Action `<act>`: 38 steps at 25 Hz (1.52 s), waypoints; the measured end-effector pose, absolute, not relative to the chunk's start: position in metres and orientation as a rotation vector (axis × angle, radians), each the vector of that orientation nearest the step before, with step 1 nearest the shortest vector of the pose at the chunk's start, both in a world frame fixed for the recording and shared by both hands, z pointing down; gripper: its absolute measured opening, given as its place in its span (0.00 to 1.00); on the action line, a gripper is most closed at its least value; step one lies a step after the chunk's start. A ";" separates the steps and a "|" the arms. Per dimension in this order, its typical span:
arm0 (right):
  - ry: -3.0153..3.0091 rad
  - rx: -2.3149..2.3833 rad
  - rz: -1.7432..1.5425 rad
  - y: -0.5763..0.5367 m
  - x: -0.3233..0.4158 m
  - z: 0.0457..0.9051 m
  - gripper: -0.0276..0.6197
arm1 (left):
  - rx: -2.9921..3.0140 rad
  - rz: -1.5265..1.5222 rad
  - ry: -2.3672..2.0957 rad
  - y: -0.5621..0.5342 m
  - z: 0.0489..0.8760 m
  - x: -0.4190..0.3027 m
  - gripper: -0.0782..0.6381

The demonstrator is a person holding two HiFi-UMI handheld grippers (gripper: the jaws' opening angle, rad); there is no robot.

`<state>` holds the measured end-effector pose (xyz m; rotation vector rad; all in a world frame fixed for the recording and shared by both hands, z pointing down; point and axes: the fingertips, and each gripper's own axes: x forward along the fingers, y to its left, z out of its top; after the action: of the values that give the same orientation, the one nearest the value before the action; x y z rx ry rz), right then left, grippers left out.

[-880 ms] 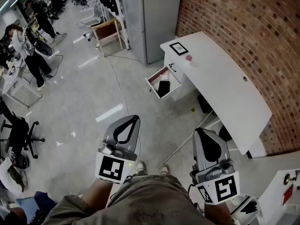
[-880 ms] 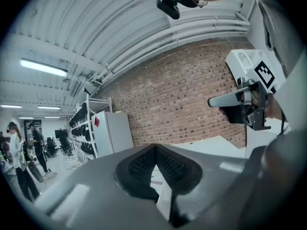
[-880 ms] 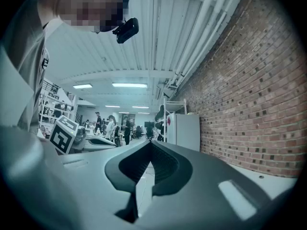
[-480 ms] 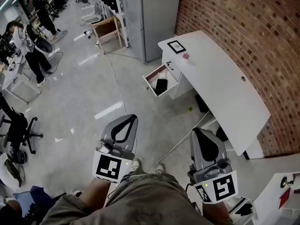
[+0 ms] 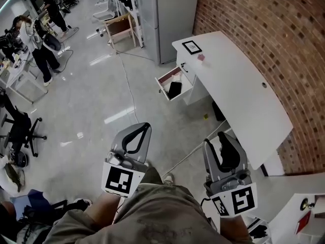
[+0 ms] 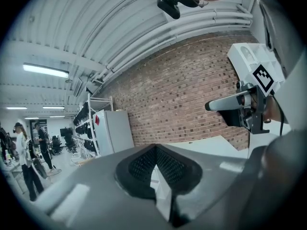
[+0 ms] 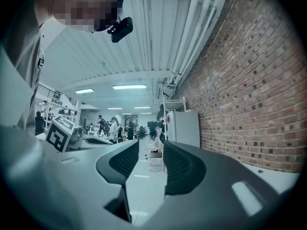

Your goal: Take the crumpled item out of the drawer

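The white desk (image 5: 238, 85) stands along the brick wall, and its top drawer (image 5: 163, 79) is pulled out toward the floor. A dark crumpled item (image 5: 174, 89) lies inside the drawer. Both grippers are held low by the person's waist, far short of the drawer. My left gripper (image 5: 146, 126) (image 6: 156, 146) is shut, its pad tips touching with nothing between them. My right gripper (image 5: 220, 138) (image 7: 151, 150) is open by a narrow gap and is empty. In the left gripper view the right gripper shows at the right edge.
A framed picture (image 5: 192, 47) and a small pink thing (image 5: 201, 57) lie on the desk. A cable (image 5: 127, 85) runs across the glossy floor. A grey cabinet (image 5: 172, 19) and a wooden chair (image 5: 121, 27) stand beyond; people (image 5: 38, 39) and an office chair (image 5: 20, 131) are at the left.
The head view has shifted a little as the person steps, with the drawer slightly higher in the picture. Both grippers stay at the waist.
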<state>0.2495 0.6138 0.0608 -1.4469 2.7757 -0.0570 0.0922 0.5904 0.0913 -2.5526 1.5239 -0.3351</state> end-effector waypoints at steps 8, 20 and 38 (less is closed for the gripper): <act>2.744 -1.444 -0.057 0.613 0.259 0.060 0.39 | -2.515 -0.351 1.556 0.595 0.091 0.091 0.11; 2.798 -1.442 -0.056 0.561 0.227 0.075 0.39 | -2.535 -0.346 1.547 0.539 0.103 0.065 0.11; 2.825 -1.593 -0.135 0.339 0.121 0.098 0.41 | -2.651 -0.431 1.432 0.312 0.129 -0.037 0.11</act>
<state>0.1208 0.3394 0.0984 -1.5934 2.8248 -0.1346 -0.0375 0.3119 0.1287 -2.6511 1.4323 -0.4308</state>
